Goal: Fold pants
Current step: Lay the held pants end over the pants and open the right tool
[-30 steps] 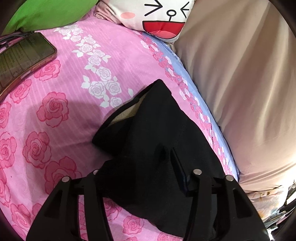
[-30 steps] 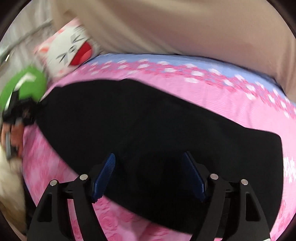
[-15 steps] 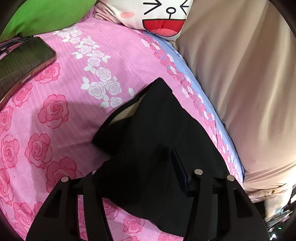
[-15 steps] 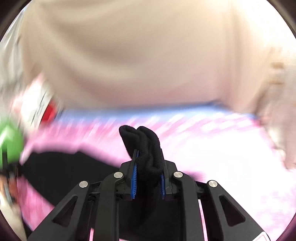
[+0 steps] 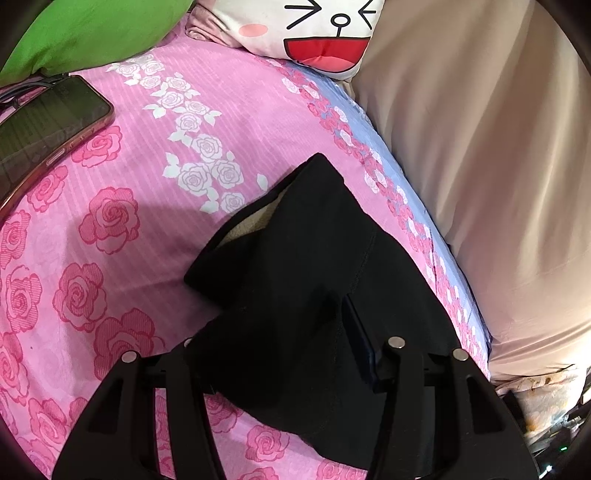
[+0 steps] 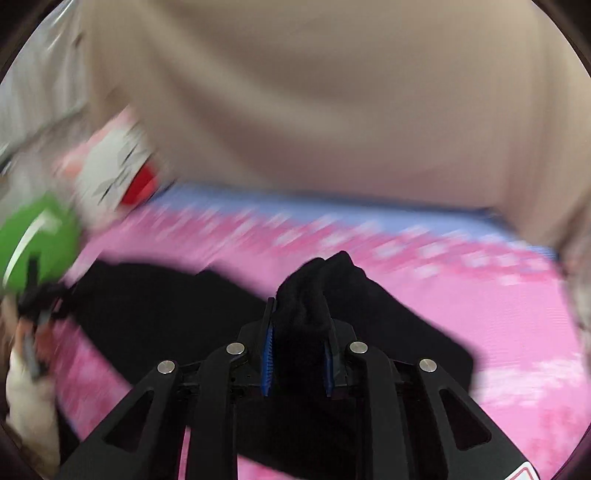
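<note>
Black pants lie on the pink rose bed sheet, the waistband end showing a pale lining. My left gripper is shut on a thick bunch of that end; the cloth fills the gap and hides the left finger, and only the right blue pad shows. In the blurred right wrist view the pants stretch away to the left. My right gripper holds a raised fold pinched between its blue pads; its jaws are opening slightly, with the cloth still between them.
A phone lies on the sheet at the far left, beside a green cushion. A cartoon-face pillow sits at the head. A beige cover rises along the bed's right edge.
My right gripper went from open over the flat pants to shut on a fold, then lifted it and swung. The left gripper and its end of the pants stayed put.
</note>
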